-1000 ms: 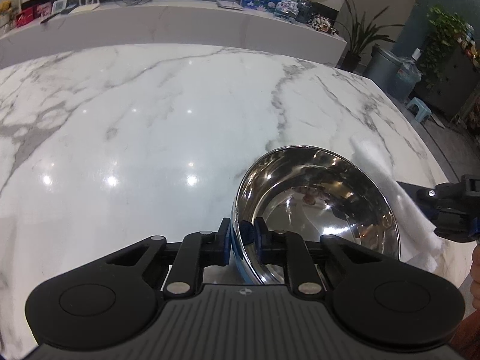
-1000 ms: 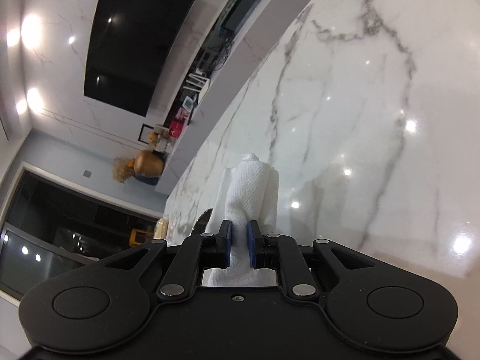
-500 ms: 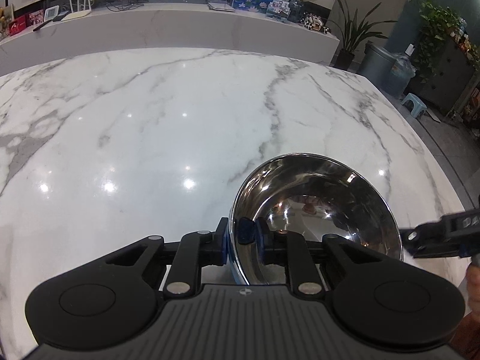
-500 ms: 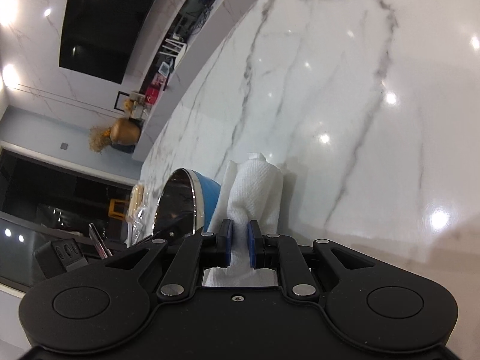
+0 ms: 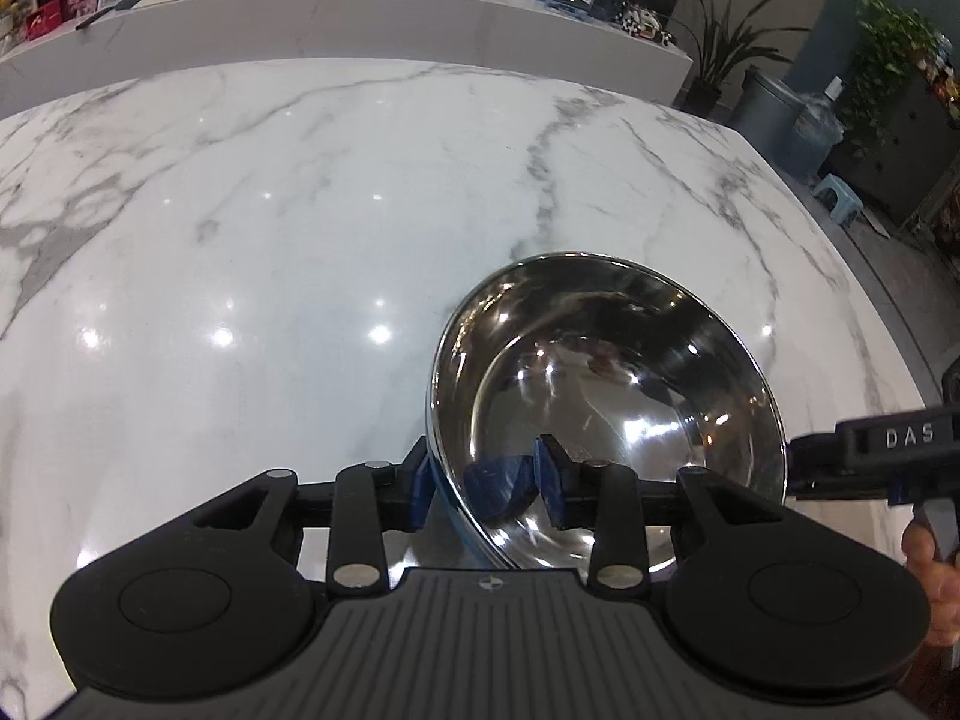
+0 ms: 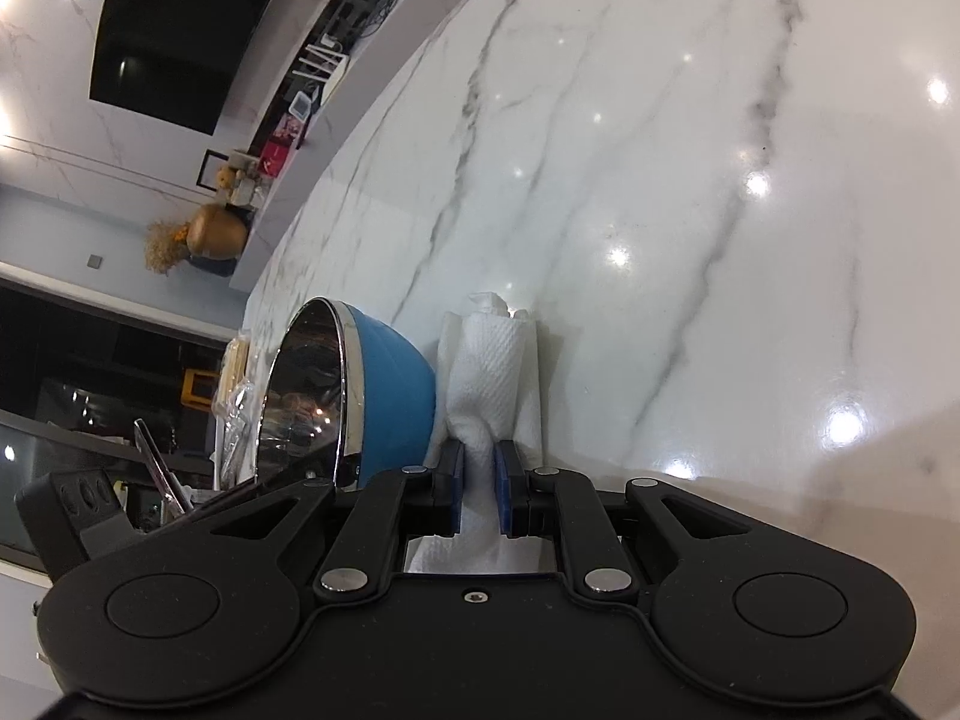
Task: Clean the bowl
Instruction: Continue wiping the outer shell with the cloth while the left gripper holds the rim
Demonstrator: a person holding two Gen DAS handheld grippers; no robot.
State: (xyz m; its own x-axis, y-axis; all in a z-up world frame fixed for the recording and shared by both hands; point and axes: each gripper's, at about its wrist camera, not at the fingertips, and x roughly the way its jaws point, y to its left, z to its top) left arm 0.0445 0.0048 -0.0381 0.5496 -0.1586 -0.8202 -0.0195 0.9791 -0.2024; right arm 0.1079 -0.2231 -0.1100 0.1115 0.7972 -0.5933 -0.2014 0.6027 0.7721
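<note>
A steel bowl (image 5: 606, 396) with a blue outside (image 6: 390, 378) rests on the white marble table (image 5: 300, 240). My left gripper (image 5: 486, 483) straddles the bowl's near rim, one pad outside and one inside. Its jaws are opening, and the inner pad stands off the steel wall. My right gripper (image 6: 478, 468) is shut on a crumpled white paper towel (image 6: 489, 360), which sticks out ahead just to the right of the bowl. In the left wrist view the right tool's black body (image 5: 888, 438) pokes in at the right edge beside the bowl, with fingers of a hand (image 5: 930, 564) under it.
The table's right edge (image 5: 870, 312) falls off to the floor, where a grey bin (image 5: 774, 114), a small stool (image 5: 840, 192) and potted plants (image 5: 888, 48) stand. A long white counter (image 5: 360, 6) with boxes and cards runs behind the table.
The left jaws have widened around the bowl's rim. The right wrist view has swung so that the bowl now shows to the left of the towel. The towel stays gripped.
</note>
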